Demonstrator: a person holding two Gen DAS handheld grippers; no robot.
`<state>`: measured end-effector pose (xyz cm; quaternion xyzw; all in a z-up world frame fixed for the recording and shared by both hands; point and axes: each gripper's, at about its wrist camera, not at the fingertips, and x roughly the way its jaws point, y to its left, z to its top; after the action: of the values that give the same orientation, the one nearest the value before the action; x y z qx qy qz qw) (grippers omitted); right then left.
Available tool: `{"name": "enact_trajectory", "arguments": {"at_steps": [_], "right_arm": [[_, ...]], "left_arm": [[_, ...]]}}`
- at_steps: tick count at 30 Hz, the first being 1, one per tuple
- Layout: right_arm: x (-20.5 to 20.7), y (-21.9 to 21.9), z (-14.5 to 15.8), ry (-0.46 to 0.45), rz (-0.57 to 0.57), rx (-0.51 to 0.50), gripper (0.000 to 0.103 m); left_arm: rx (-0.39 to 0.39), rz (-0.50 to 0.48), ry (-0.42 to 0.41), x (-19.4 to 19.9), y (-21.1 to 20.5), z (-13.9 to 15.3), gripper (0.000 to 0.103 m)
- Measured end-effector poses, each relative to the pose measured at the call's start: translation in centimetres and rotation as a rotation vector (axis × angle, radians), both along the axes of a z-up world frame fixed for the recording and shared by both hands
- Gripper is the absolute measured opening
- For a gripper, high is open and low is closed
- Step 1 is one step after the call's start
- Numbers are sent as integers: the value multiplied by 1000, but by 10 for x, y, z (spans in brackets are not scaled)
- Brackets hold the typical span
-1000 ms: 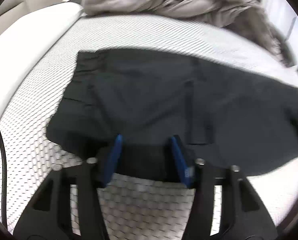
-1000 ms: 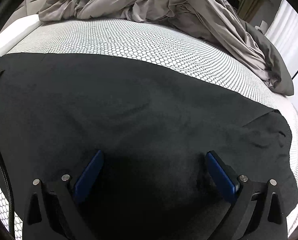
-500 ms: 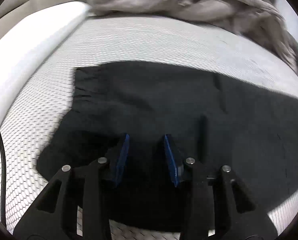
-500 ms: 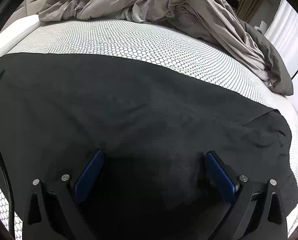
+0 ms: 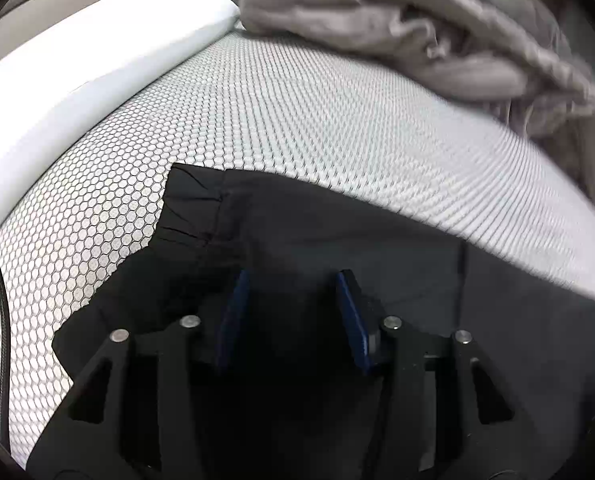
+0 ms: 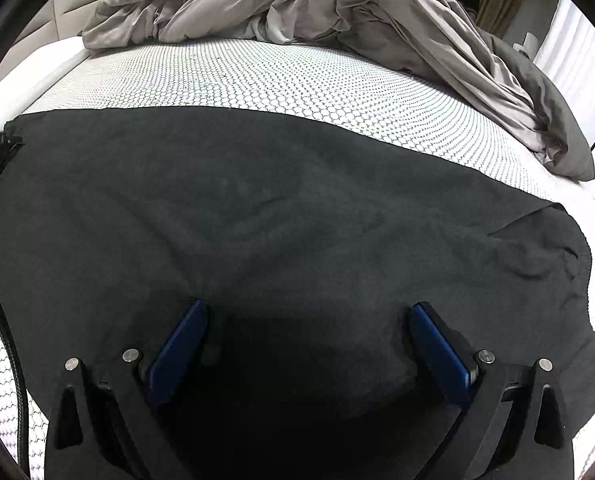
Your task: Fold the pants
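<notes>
Pants (image 6: 297,208) spread flat on honeycomb mattress (image 5: 297,112), under both grippers. Left gripper (image 5: 293,296) half-closed over waistband area, grasp not confirmed; right gripper (image 6: 307,320) held wide. Risk: only top layer pinched, fold dragged crooked.

No readable text; small label at pants (image 6: 257,200) edge too blurred

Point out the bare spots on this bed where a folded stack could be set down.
One bare band of honeycomb mattress lies between the pants and the rumpled duvet. Another strip runs between the waistband and the white pillow. The near half is crowded by pants, under the open left gripper and right gripper.
</notes>
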<state>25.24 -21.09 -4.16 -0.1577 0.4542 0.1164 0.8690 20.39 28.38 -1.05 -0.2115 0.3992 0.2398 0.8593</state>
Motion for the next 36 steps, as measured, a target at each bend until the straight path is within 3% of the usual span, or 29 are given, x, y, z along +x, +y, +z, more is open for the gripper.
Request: {"name": "enact_trajectory", "arguments": {"at_steps": [2, 3, 5, 7, 9, 12, 15, 18, 20, 21, 24, 26, 29, 32, 34, 36], "right_arm": [[-1, 1, 1, -1, -4, -10, 102], [-2, 2, 2, -4, -4, -15, 102], [-5, 7, 5, -7, 1, -11, 102], [-13, 15, 8, 11, 68, 20, 102], [-26, 24, 11, 17, 165, 2, 102], [-36, 4, 10, 30, 188, -28, 102], [-35, -49, 10, 49, 119, -14, 102], [-24, -137, 7, 7, -99, -78, 102], [-17, -203, 5, -4, -309, -1, 102], [-17, -224, 7, -12, -361, 43, 100], [-25, -219, 24, -76, -364, 6, 100], [-26, -189, 43, -125, -287, 28, 100], [-11, -141, 46, -106, -156, 77, 100], [7, -106, 23, -38, -83, 7, 100], [17, -102, 8, -14, -64, -59, 100], [17, -123, 11, -46, -116, -102, 100]], "left_arm": [[-104, -40, -62, -7, -16, 9, 44], [-128, -108, -84, -6, -38, 17, 44], [-75, -216, -97, 1, -85, 27, 46], [-28, -354, -113, -1, -143, 30, 55], [-88, -506, -107, -3, -196, 20, 65], [-121, -647, -26, -6, -250, 0, 66], [-27, -685, 42, -7, -279, -12, 68], [56, -712, 82, -8, -288, -16, 70], [70, -700, 74, -18, -284, -11, 70], [80, -691, 47, -21, -289, -4, 70], [113, -709, -42, -23, -303, 9, 71], [105, -727, -59, -17, -323, 11, 75], [101, -769, -2, 7, -346, -1, 75], [126, -755, 78, 23, -355, -17, 75], [75, -757, 86, 30, -341, -25, 75], [80, -752, 84, 36, -340, -26, 75]]}}
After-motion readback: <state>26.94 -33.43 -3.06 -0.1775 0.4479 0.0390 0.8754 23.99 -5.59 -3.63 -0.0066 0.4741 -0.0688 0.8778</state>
